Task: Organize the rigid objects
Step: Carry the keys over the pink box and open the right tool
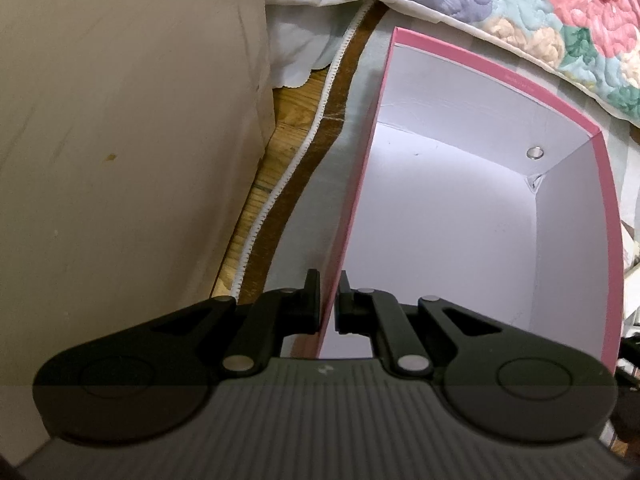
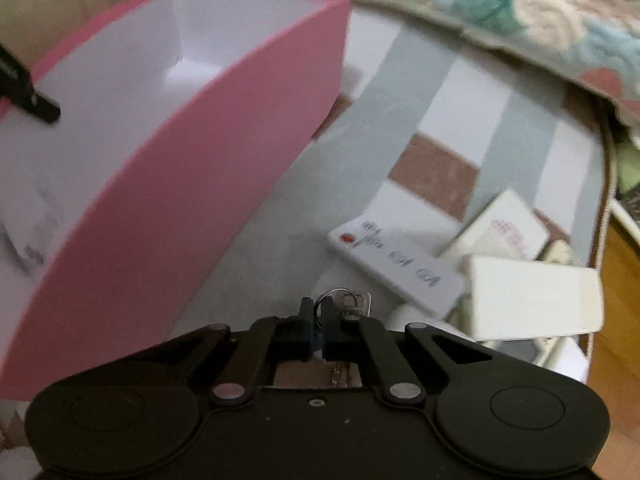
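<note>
Keys (image 2: 352,304) pinched tight in right gripper (image 2: 318,312), low centre; left gripper (image 1: 329,300) clamps pink box (image 1: 608,240) wall—lift clear over the rim.

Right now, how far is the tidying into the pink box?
Done: nothing certain; the pink box looks nearly empty. In hand: the right claw grips a key ring; the left claw pinches the box wall. Left: the white remote and white boxes on the cloth.
</note>
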The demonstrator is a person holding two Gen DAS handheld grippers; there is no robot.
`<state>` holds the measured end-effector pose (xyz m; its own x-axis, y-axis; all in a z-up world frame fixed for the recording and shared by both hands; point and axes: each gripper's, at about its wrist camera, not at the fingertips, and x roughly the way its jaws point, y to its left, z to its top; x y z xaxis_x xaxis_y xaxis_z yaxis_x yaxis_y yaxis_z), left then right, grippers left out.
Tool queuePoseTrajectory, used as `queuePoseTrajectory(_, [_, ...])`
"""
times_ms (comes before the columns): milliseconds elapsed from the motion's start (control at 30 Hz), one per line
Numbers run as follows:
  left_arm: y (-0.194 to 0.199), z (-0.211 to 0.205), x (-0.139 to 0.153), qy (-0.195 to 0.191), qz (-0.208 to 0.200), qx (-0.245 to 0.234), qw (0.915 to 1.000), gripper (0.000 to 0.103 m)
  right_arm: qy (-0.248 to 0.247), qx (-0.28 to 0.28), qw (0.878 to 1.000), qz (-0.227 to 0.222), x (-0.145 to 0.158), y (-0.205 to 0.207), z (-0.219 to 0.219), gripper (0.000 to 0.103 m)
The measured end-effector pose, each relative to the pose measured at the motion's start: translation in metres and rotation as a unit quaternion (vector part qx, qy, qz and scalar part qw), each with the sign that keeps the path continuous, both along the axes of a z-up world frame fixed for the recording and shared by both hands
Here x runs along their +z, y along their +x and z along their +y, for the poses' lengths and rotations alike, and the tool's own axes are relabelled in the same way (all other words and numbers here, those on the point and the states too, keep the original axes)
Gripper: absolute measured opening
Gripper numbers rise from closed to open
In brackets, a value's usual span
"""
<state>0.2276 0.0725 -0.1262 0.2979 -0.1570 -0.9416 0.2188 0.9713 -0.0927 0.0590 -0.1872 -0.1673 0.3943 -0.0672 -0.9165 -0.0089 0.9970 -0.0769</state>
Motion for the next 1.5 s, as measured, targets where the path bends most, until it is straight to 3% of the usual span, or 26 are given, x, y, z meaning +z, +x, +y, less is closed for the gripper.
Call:
queuePoseTrajectory(300, [0.001,0.002,0.0,0.0,0.0,0.003,1.0,0.006,0.058,-0.017,0.991,-0.121,0.086,-0.025,-0.005,0.004])
queuePoseTrajectory(400, [0.001,0.002,0.0,0.0,0.0,0.0,1.0,0.006,0.095,-0.02,0.983,-0.154,0.115,-0.023,0.0,0.004])
queuePoseTrajectory(467, [0.0,0.0,0.0,0.003,-0.001,-0.003,1.0,0.006,0.148,-0.002,0.978,-0.15,0.126,-0.008,0.007,0.004])
queuePoseTrajectory(533, [-0.001,-0.003,0.001,0.01,-0.005,-0.007,0.9999,0.006,0.199,0.017,0.973,-0.115,0.124,0.019,0.017,0.004])
queuePoseTrajectory(667, [-0.005,-0.007,0.001,0.02,-0.014,-0.013,0.9996,0.006,0.213,0.056,0.974,-0.062,0.109,0.077,0.047,0.005])
queuePoseTrajectory(800, [-0.004,-0.002,0.001,0.006,-0.011,-0.01,0.9999,0.006,0.24,0.047,0.969,-0.025,0.081,0.12,0.067,0.005])
queuePoseTrajectory(967, [-0.006,0.003,0.003,-0.005,-0.018,-0.007,0.9998,0.006,0.25,0.026,0.968,-0.002,0.049,0.147,0.085,0.005])
queuePoseTrajectory(1100, [-0.008,0.003,0.004,-0.006,-0.019,-0.001,0.9998,0.006,0.298,-0.01,0.954,0.016,0.03,0.153,0.082,0.013])
queuePoseTrajectory(1167, [-0.009,0.002,0.005,-0.004,-0.021,-0.003,0.9998,0.006,0.311,-0.027,0.95,0.007,0.027,0.155,0.078,0.023])
queuePoseTrajectory(1233, [-0.01,0.002,0.005,-0.001,-0.026,-0.006,0.9996,0.006,0.319,-0.038,0.947,-0.013,0.031,0.152,0.07,0.025])
queuePoseTrajectory(1367, [-0.017,0.0,0.006,0.008,-0.043,-0.008,0.999,0.007,0.282,-0.029,0.958,-0.032,0.05,0.134,0.056,0.025])
queuePoseTrajectory(1500, [-0.017,0.0,0.007,0.01,-0.045,-0.009,0.9989,0.007,0.264,-0.021,0.962,-0.065,0.078,0.1,0.032,0.028])
